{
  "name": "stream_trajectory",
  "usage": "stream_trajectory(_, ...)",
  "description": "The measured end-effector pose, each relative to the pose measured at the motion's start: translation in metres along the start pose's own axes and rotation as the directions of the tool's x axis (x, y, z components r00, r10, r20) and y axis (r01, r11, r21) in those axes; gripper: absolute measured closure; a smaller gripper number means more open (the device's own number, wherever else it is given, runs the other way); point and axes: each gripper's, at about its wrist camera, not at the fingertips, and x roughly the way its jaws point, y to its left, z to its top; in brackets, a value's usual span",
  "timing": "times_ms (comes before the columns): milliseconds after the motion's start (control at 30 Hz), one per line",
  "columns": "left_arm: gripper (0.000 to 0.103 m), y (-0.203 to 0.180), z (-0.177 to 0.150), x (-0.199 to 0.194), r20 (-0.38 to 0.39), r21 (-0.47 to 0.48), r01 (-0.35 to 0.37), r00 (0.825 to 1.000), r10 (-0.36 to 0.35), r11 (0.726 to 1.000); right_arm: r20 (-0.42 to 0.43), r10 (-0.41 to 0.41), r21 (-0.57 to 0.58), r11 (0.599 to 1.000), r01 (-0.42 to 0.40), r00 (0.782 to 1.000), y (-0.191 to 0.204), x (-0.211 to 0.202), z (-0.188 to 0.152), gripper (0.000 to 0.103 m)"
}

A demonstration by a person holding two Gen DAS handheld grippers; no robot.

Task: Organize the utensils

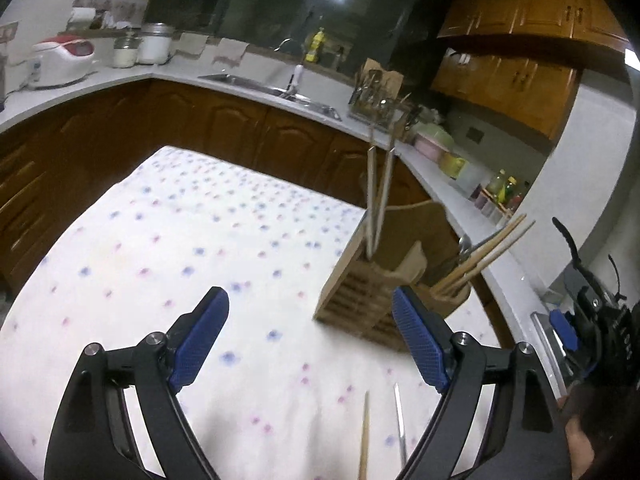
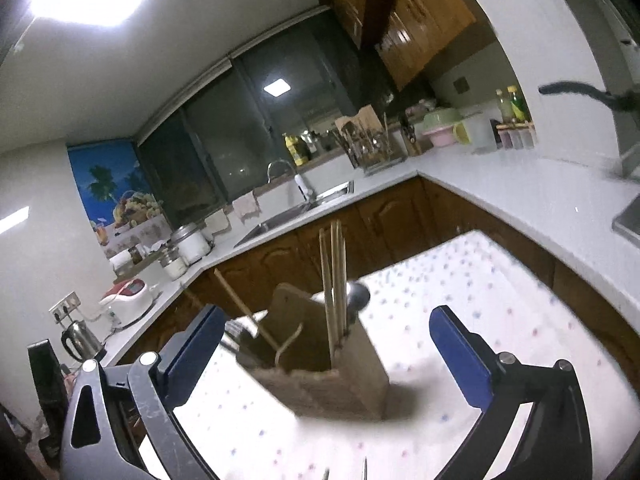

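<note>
A wooden utensil holder (image 1: pixel 352 304) stands on the dotted white tablecloth (image 1: pixel 180 240) near its right edge. Two pale chopsticks (image 1: pixel 378 200) stand upright in it, and wooden chopsticks (image 1: pixel 484 252) lean out to the right beside a wooden spatula (image 1: pixel 412 264). My left gripper (image 1: pixel 309 294) is open just left of the holder, nothing between its fingers. A wooden chopstick (image 1: pixel 364 440) and a metal one (image 1: pixel 400 432) lie on the cloth below it. My right gripper (image 2: pixel 324 316) is open wide, with the holder (image 2: pixel 340 380) framed between its fingers, untouched. A dark spoon (image 2: pixel 358 294) sticks out behind.
A white L-shaped counter (image 1: pixel 248 68) with a sink (image 1: pixel 256 82) runs behind the table over brown cabinets. On it are a rice cooker (image 1: pixel 64 60), jars, a dish rack with cutlery (image 1: pixel 376 96) and bottles. A kettle (image 2: pixel 80 340) stands at the left.
</note>
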Motion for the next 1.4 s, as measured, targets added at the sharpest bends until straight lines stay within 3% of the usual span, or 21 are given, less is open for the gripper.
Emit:
stream_trajectory(333, 0.017, 0.017, -0.033, -0.046, 0.002, 0.000, -0.021, 1.000, 0.021, 1.000, -0.067, 0.024, 0.026, 0.999, -0.022, 0.997, 0.005, -0.040, -0.050, 0.000)
stream_trajectory(567, 0.017, 0.012, -0.049, -0.076, 0.031, 0.037, -0.033, 0.999, 0.032, 0.999, -0.079, 0.028, 0.017, 1.000, -0.027, 0.997, 0.012, -0.068, -0.066, 0.000)
stream_trajectory(667, 0.016, 0.005, -0.050, -0.091, 0.072, 0.065, -0.039, 0.997, 0.034, 0.997, -0.052, 0.042, -0.010, 0.999, -0.042, 0.998, 0.020, -0.082, -0.057, 0.000)
stream_trajectory(767, 0.000, 0.003, -0.052, -0.108, 0.128, 0.089, -0.068, 0.990, 0.056, 0.994, 0.010, 0.053, -0.049, 0.997, -0.053, 0.999, 0.028, -0.102, -0.048, 0.000)
stream_trajectory(800, 0.000, 0.004, -0.053, -0.112, 0.150, 0.093, -0.079, 0.987, 0.064, 0.993, 0.028, 0.053, -0.061, 0.997, -0.051, 0.998, 0.030, -0.108, -0.047, 0.000)
stream_trajectory(1000, 0.000, 0.015, -0.078, -0.129, 0.223, 0.108, -0.137, 0.969, 0.111, 0.985, 0.159, -0.055, -0.181, 0.980, 0.084, 0.986, 0.037, -0.142, -0.071, 0.000)
stream_trajectory(1400, 0.000, 0.027, -0.131, -0.132, 0.233, 0.180, -0.196, 0.961, 0.151, 0.964, 0.112, -0.054, -0.313, 0.946, 0.087, 0.992, 0.041, -0.154, -0.133, 0.000)
